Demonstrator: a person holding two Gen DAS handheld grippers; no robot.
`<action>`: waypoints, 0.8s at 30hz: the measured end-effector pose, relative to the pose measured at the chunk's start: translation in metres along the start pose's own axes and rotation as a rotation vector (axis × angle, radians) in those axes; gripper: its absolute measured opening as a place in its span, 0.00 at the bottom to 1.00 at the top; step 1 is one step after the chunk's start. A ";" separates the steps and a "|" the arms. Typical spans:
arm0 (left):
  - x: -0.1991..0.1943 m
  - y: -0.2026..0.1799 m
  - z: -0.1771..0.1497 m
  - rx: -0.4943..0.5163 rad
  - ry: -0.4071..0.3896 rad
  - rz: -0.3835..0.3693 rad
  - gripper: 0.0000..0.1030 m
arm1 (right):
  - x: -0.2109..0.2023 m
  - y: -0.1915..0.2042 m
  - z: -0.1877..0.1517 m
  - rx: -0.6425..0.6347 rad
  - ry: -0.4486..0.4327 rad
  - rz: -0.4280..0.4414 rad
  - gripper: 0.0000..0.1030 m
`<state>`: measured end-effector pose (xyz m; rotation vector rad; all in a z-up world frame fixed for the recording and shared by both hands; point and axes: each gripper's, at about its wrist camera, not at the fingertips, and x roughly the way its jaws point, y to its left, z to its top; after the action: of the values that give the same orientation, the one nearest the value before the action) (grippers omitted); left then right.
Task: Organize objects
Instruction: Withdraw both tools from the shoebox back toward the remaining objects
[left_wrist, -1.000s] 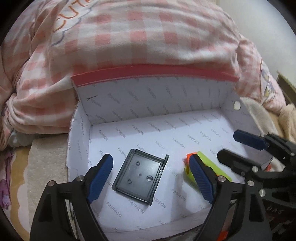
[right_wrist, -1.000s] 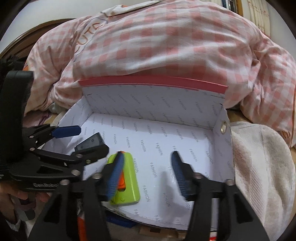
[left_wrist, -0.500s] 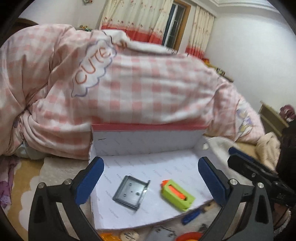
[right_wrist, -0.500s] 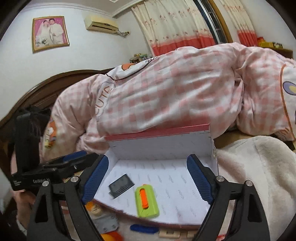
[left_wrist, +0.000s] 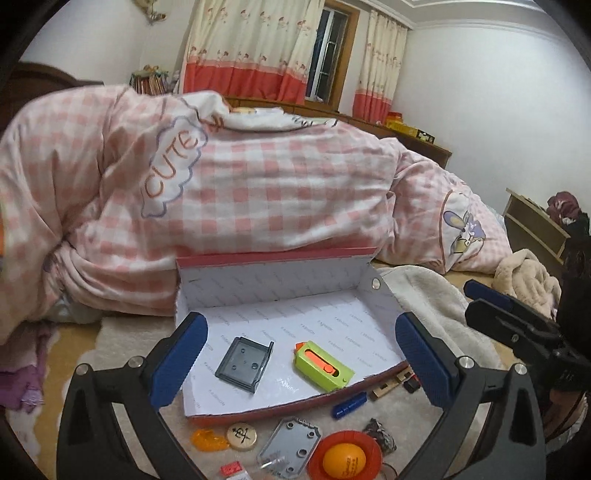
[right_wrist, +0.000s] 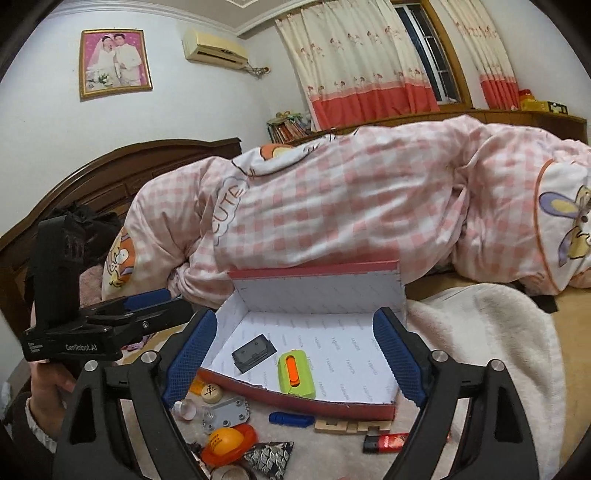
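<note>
A red box with a white printed lining (left_wrist: 280, 280) (right_wrist: 317, 295) sits open on the bed. Inside lie a dark grey plastic tray (left_wrist: 244, 363) (right_wrist: 254, 352) and a green utility knife with an orange slider (left_wrist: 323, 365) (right_wrist: 296, 373). My left gripper (left_wrist: 299, 358) is open and empty, held back above the box's front edge. My right gripper (right_wrist: 295, 354) is open and empty too, also behind the front edge. Each gripper shows at the side of the other's view.
Loose items lie in front of the box: a wooden chess piece (left_wrist: 242, 436), a grey metal plate (left_wrist: 291, 443), an orange ball in a red ring (left_wrist: 344, 459), a blue pen-like piece (right_wrist: 291, 419), a wooden block (right_wrist: 351, 426), a red lighter (right_wrist: 388, 441). A pink checked duvet (left_wrist: 258, 177) rises behind.
Both grippers have pulled back and up out of the box and opened wider. The tray and the green knife stay on the box floor.
</note>
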<state>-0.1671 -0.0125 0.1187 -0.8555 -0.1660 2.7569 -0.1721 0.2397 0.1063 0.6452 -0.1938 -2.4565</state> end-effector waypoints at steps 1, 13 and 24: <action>-0.006 -0.002 0.000 0.008 -0.014 0.001 1.00 | -0.004 0.000 0.001 0.003 -0.004 -0.004 0.86; -0.051 -0.021 -0.016 0.080 -0.061 -0.001 1.00 | -0.040 0.029 -0.016 -0.100 0.016 -0.026 0.86; -0.064 -0.034 -0.055 0.125 -0.040 0.006 1.00 | -0.068 0.068 -0.062 -0.275 0.057 -0.063 0.86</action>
<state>-0.0783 0.0049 0.1146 -0.7707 0.0022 2.7575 -0.0590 0.2239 0.0983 0.6062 0.1873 -2.4593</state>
